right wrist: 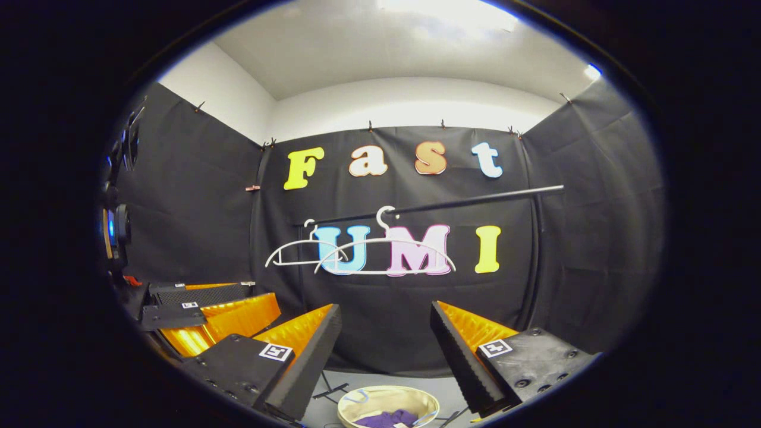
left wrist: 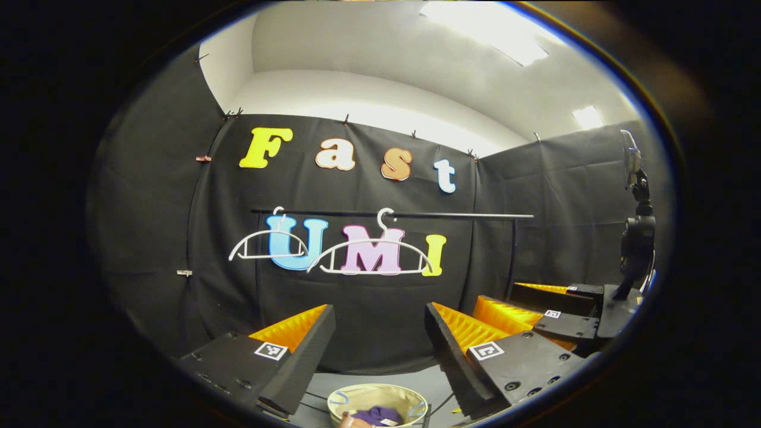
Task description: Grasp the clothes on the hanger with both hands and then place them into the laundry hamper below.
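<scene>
Two bare white hangers (left wrist: 371, 252) (right wrist: 383, 252) hang on the black rail (left wrist: 452, 215) (right wrist: 475, 202) across the back of the booth. Below, a purple garment (left wrist: 376, 415) (right wrist: 386, 419) lies inside the round beige laundry hamper (left wrist: 357, 397) (right wrist: 368, 399). In the left gripper view my left gripper (left wrist: 380, 333) stands open, its black and orange fingers wide apart with nothing between them, high above the hamper. In the right gripper view my right gripper (right wrist: 386, 333) is open too, fingers spread and bare. The left gripper view also shows the right gripper (left wrist: 553, 309) off to the right.
A camera on a black stand (left wrist: 636, 238) rises at the right edge of the left gripper view. The left gripper (right wrist: 202, 306) sits at the lower left of the right gripper view. The rail's black feet (right wrist: 330, 389) rest on the grey floor (right wrist: 410, 380) beside the hamper.
</scene>
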